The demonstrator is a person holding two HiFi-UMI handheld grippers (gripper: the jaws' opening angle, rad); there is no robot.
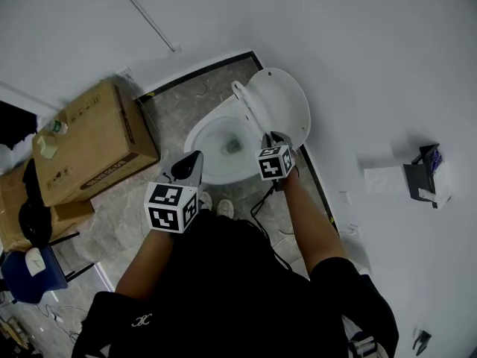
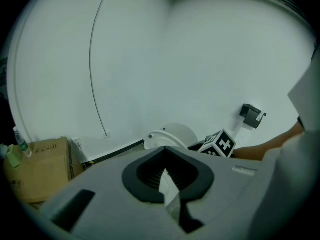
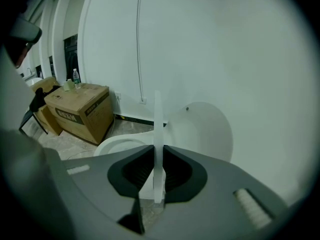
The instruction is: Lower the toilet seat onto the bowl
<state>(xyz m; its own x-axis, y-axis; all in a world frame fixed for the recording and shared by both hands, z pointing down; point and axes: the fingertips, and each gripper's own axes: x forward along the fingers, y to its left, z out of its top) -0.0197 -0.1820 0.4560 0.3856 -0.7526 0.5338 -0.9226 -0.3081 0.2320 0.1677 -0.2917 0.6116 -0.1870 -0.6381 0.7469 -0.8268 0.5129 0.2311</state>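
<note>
Seat status: white plastic toilet seat ring (image 3: pixel 158 119) stands upright on edge, just in front of the raised round white lid (image 3: pixel 210 129), at the right side of the white ceramic bowl (image 1: pixel 212 136) in the head view. Right gripper (image 1: pixel 273 138) is clamped on the seat's thin rim at the end nearest the person. Left gripper (image 1: pixel 188 164) is closed and empty, at the bowl's near left, apart from the seat. Judgement: the bowl lies left of the gripped rim, so the seat must swing leftward and down, led by the right hand.

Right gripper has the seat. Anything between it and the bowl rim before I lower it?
Nothing visible: the bowl rim is bare below the toilet seat in the right gripper. The left gripper hangs near the rim's front edge.
</note>
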